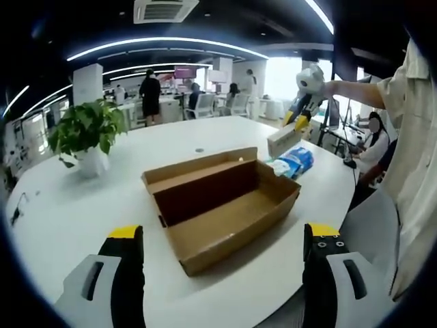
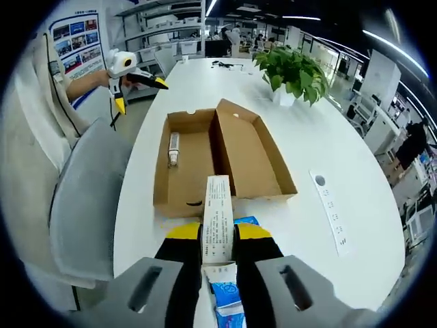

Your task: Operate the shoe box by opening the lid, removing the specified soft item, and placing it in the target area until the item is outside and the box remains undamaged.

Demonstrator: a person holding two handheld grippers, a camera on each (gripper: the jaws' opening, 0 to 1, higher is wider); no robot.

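An open brown cardboard shoe box [image 2: 222, 160] sits on a long white table [image 2: 328, 130], its hinged lid [image 2: 254, 152] folded flat alongside the tray; in the right gripper view the box's long axis runs away from the camera, and a small clear bottle-like object [image 2: 173, 148] lies inside the tray, its kind too small to tell. The right gripper [image 2: 218, 236] is clamped on a narrow white printed carton [image 2: 217, 219], whose long axis points forward along the jaws toward the box. Directly beneath it, a blue and white soft packet [image 2: 225, 301] rests on the table, outside the box. In the left gripper view, the left gripper [image 1: 225, 236] has its jaws spread wide with nothing between them, facing the box from the table edge. A potted green plant [image 1: 85, 133] stands farther along the table.
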